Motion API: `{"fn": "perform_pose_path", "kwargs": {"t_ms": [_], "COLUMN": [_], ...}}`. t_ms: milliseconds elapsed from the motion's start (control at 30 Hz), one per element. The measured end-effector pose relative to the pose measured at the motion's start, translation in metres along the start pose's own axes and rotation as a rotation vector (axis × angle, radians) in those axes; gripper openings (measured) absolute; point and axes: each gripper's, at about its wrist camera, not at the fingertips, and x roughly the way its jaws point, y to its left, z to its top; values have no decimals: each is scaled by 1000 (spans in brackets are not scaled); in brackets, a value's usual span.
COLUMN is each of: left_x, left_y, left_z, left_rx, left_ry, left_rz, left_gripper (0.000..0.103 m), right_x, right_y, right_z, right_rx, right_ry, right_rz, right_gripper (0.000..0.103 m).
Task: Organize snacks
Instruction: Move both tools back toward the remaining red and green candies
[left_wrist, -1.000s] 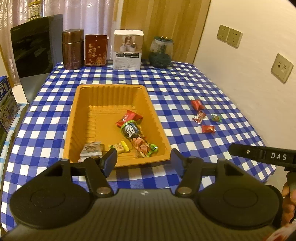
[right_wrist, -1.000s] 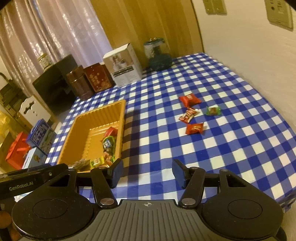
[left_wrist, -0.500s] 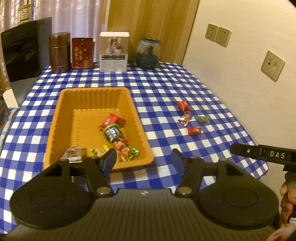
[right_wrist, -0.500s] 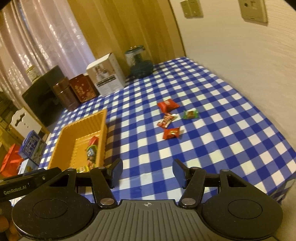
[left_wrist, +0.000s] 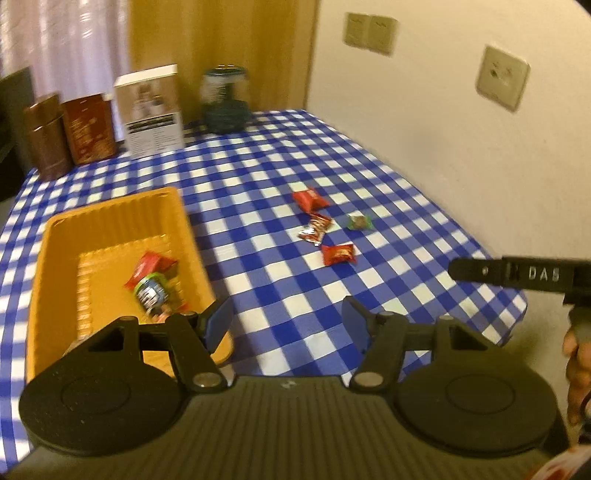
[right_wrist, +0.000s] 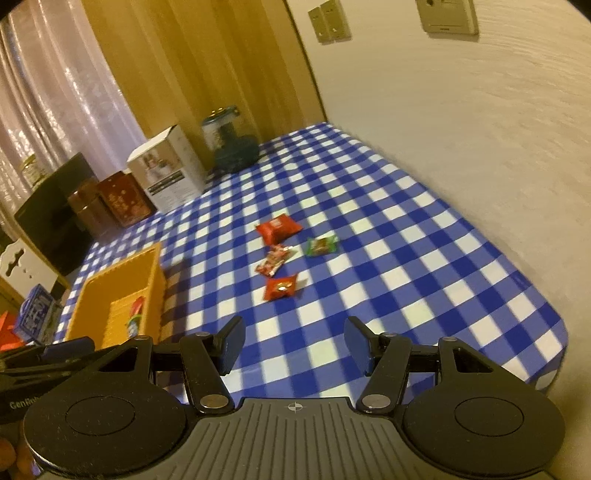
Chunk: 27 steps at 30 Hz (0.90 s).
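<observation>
Our left tool (left_wrist: 287, 325) hangs with its jaws parted about halfway and nothing between them; our right tool (right_wrist: 294, 345) stands the same, parted and empty. On the black bar of the right tool, seen at the right edge of the left view, we read "DAS"; on the left tool's body, at the lower left of the right view, we read "GenRob", the rest cut off. Ahead of the right tool and slightly left, four loose snacks lie on the blue-checked table (right_wrist: 406, 236): a red packet (right_wrist: 277, 228) farthest, a red-and-silver wrapper (right_wrist: 275, 260) nearer, a green candy (right_wrist: 322, 246) to their right, and a second red packet (right_wrist: 281, 288) nearest; their print is too small to read. The orange tray (left_wrist: 110, 221) sits ahead-left of the left tool, its near rim under the left finger, with a red packet and a dark-labelled one inside, their lettering blurred. Open cloth lies between both tools and the loose snacks. The table's right edge runs along the wall; a white box (left_wrist: 153, 110), brown tins and a green jar (left_wrist: 225, 99) line the far edge.
</observation>
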Motion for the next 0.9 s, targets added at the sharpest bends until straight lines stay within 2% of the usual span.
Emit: {"fn": "perform_pose_path", "kwargs": {"t_ms": [333,467,633,767,900], "left_x": [71,110,150,176,196], "left_y": [-25,-34,-38,-47,-52], "left_z": [27,36,47,50,51], "left_rx": [172,304,368,443,468], "left_ry": [70,133,189,220,238], "left_rz": [-42,-3,-62,-56,-76], "left_gripper": [62,62,62,62,62], "right_x": [43,64,87,103,116], "right_y": [-29,-38,-45,-51,-56], "right_z": [24,32,40,44,48], "right_rx": [-71,-95,-117,-130,-135], "right_ry": [32,48,65,74,83], "right_rz": [-22,-19,-15,-17,-26], "right_gripper": [60,60,60,60,60]}}
